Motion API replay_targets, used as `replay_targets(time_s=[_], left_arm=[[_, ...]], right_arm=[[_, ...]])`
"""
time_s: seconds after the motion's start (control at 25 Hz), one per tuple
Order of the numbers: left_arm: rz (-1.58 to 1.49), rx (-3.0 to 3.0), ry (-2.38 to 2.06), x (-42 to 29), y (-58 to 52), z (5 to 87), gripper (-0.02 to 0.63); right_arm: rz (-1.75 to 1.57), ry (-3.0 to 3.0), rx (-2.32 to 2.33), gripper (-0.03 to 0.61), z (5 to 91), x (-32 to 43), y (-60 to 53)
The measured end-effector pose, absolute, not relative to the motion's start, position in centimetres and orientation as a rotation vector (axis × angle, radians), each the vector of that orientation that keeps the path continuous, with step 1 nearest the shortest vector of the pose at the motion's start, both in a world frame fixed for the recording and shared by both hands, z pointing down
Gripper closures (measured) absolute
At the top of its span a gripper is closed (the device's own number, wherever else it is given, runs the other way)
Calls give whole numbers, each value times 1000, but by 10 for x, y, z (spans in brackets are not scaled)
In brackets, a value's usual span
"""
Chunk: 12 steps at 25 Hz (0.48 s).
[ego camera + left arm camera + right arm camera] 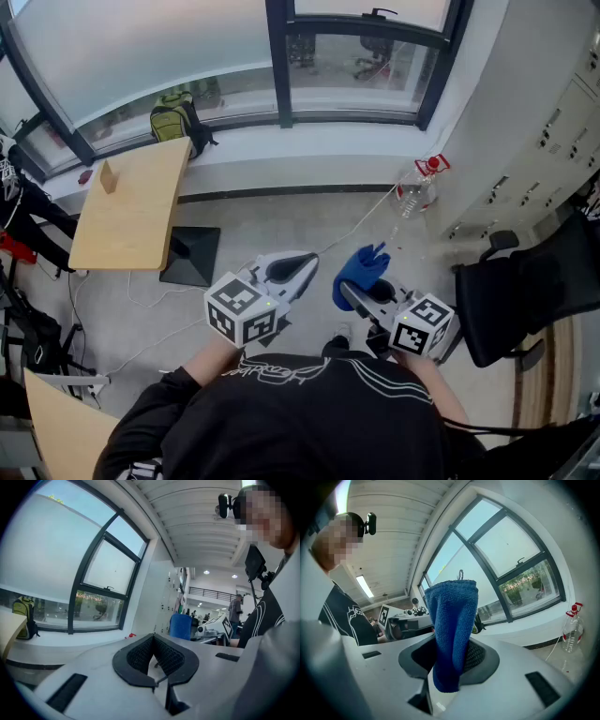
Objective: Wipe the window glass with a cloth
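A folded blue cloth (452, 634) stands up between the jaws of my right gripper (451, 656), which is shut on it. From the head view the cloth (361, 269) pokes forward out of the right gripper (361, 292). My left gripper (289, 270) is held beside it, to the left. Its jaws are shut with nothing between them (154, 656). The window glass (155, 52) in its dark frame (279, 66) runs across the far wall, above a white sill (309, 141). Both grippers are well short of the glass, over the floor.
A clear spray bottle with a red trigger (417, 187) stands on the floor near the sill at right. A wooden table (131, 202) stands at left, a green backpack (173, 117) on the sill behind it. A black chair (525, 291) stands at right beside white lockers (553, 141).
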State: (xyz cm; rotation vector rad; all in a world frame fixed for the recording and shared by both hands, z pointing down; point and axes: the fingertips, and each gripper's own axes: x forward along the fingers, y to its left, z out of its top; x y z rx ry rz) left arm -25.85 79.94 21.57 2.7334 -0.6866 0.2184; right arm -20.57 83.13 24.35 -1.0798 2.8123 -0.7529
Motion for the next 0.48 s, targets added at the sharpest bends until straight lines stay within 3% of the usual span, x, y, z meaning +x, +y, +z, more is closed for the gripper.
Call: replay_targets(time_s=[0.48], left_arm=[[208,2748,-707,-262,816,207,607]], right_arm=[[-708,2812,-1063,468,236,-208,847]])
